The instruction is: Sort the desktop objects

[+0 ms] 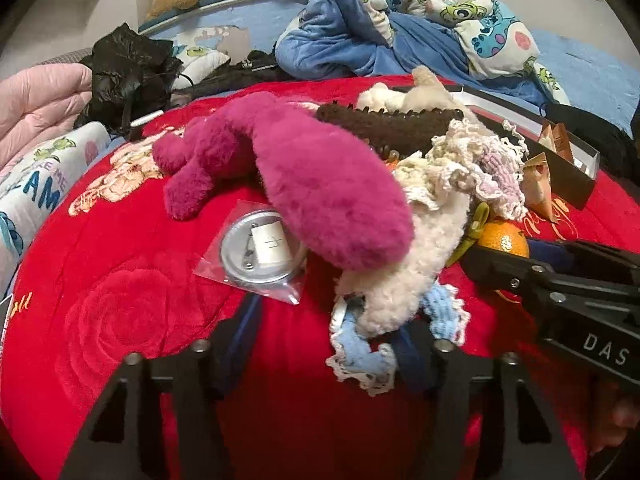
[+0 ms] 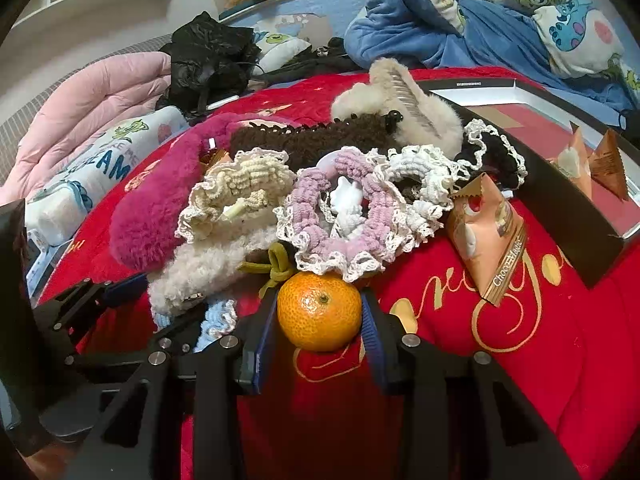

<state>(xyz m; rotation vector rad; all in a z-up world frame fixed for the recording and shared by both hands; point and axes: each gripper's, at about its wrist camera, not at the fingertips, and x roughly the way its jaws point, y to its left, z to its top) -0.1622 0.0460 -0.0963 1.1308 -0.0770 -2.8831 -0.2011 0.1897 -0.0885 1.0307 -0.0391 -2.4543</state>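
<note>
Between your right gripper's [image 2: 320, 320] jaws sits the orange [image 2: 319, 311], clamped, on the red blanket [image 2: 520, 340] below the scrunchies [image 2: 340, 216]; your left gripper's [image 1: 320, 356] jaws stand apart around a blue scrunchie [image 1: 368, 354]

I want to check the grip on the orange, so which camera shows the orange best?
The right wrist view: the orange sits whole and central between the right gripper's blue-padded fingers, which press its sides. The left wrist view shows only the orange's top, at the right, behind that gripper's black arm.
</note>
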